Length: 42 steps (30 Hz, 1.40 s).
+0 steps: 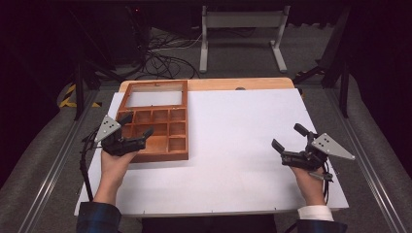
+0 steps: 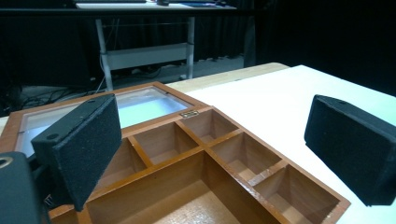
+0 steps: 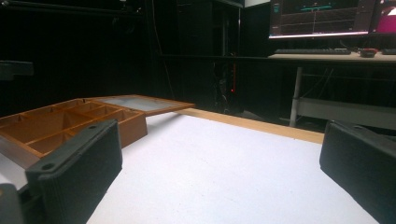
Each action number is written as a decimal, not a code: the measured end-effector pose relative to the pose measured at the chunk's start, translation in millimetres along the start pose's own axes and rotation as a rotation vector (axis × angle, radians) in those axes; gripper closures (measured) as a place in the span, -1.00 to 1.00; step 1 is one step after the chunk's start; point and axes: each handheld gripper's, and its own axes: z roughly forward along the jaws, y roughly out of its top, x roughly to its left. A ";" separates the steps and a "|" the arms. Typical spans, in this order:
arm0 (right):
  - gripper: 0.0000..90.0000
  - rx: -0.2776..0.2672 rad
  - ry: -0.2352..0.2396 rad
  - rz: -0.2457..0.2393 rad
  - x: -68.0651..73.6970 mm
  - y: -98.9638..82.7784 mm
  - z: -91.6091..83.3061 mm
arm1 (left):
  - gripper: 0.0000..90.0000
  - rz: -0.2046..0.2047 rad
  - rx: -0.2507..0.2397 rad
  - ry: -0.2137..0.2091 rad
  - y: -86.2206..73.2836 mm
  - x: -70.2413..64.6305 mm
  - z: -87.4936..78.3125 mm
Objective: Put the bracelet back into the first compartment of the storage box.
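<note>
A brown wooden box [image 1: 160, 138] with several empty compartments lies at the table's left, and its glass-paned lid [image 1: 154, 99] is folded back flat behind it. My left gripper [image 1: 137, 124] hangs open over the box's left compartments. In the left gripper view, the left gripper [image 2: 215, 154] has its black padded jaws wide apart above the box [image 2: 196, 177], with the lid [image 2: 140, 105] beyond. My right gripper [image 1: 286, 136] is open over the bare white tabletop at the right, holding nothing. In the right gripper view, the right gripper [image 3: 224, 172] faces the box [image 3: 70, 123] off to the left.
A white sheet [image 1: 238, 145] covers the wooden table [image 1: 243, 84]. A white metal stand [image 1: 241, 29] and cables [image 1: 160, 60] sit on the floor behind. A desk with monitors [image 3: 327, 18] stands far off in the right gripper view.
</note>
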 end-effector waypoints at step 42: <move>-1.00 0.001 0.006 -0.004 1.3 1.0 0.0 | -0.91 0.035 -0.062 -0.067 -24.1 -18.8 -26.0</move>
